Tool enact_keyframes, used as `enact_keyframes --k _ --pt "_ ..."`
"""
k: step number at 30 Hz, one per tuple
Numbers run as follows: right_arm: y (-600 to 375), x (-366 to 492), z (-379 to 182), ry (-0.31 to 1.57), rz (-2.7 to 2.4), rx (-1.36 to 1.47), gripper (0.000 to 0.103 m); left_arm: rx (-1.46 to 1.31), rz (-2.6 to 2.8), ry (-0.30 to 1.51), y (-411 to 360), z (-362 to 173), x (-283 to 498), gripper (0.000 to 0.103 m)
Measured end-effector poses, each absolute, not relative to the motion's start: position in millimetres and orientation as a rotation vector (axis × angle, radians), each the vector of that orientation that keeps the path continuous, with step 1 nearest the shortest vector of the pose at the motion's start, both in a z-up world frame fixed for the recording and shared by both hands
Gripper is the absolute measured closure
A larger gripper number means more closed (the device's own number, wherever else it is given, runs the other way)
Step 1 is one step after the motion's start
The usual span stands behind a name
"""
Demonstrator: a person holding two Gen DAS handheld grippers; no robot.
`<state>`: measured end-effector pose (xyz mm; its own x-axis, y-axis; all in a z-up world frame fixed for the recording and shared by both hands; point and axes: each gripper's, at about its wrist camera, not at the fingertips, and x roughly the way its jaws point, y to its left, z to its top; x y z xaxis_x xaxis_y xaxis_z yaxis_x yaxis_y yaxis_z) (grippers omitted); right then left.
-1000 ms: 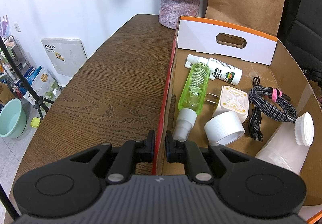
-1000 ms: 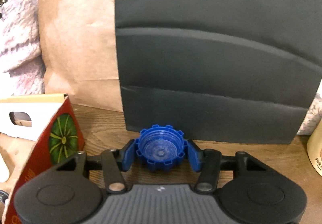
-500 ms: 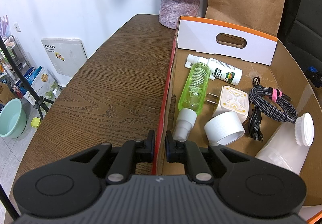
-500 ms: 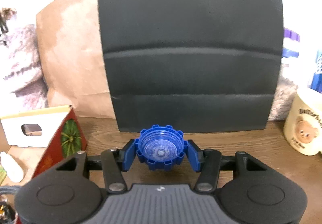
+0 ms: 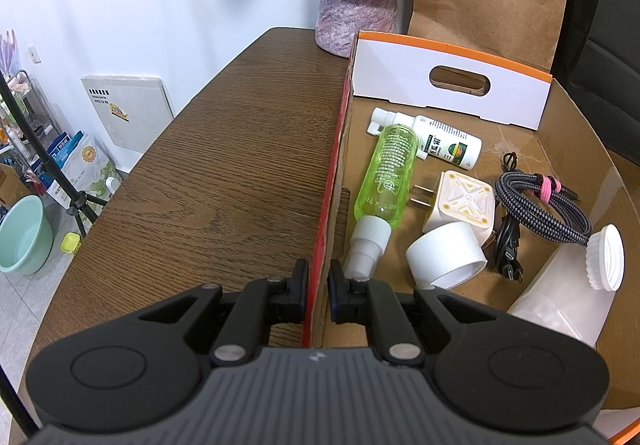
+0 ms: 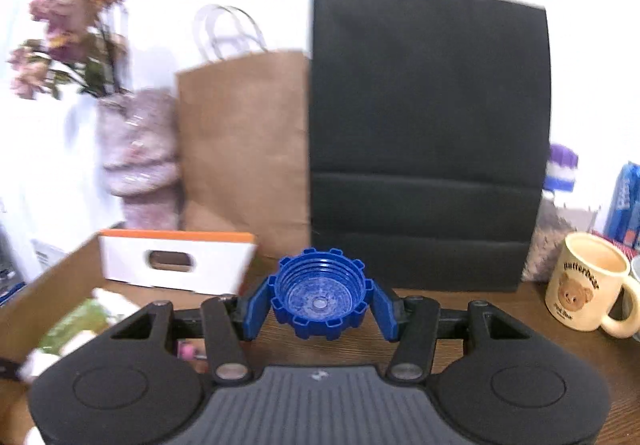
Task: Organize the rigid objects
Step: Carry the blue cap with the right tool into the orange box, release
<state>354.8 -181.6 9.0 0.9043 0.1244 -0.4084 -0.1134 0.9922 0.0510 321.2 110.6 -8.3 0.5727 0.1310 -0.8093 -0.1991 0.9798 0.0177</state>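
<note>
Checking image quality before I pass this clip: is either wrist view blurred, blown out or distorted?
Left wrist view: sharp and evenly lit, with fisheye bending at the edges; the left gripper and cardboard box read clearly. Right wrist view: motion-smeared background, the wall blown out to white; only the right gripper and its blue cap stay crisp.

A lived-in home room. A dark oak-grain wooden table (image 5: 224,173) stands against a white wall; at its far edge are a mottled pink ceramic vase (image 6: 138,161) of dried flowers, paper shopping bags and a cream bear-print mug (image 6: 586,283). On the tiled floor to the left sit a mint-green plastic basin (image 5: 24,241) and a cluttered wire rack (image 5: 24,117).
</note>
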Motion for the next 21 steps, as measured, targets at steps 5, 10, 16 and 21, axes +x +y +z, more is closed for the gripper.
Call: enact_keyframes --k 5,10,16,21 --pt "-152 323 29 0.381 0.203 0.011 0.050 -0.074 0.195 0.941 111 -9 322 0.092" --pt "-116 304 38 0.374 0.268 -0.014 0.050 -0.073 0.195 0.941 111 -9 321 0.092" --pt "-73 296 33 0.421 0.324 -0.039 0.050 -0.069 0.194 0.942 111 -9 322 0.092" --pt "-57 301 22 0.481 0.321 -0.034 0.050 -0.069 0.193 0.942 111 -9 322 0.092"
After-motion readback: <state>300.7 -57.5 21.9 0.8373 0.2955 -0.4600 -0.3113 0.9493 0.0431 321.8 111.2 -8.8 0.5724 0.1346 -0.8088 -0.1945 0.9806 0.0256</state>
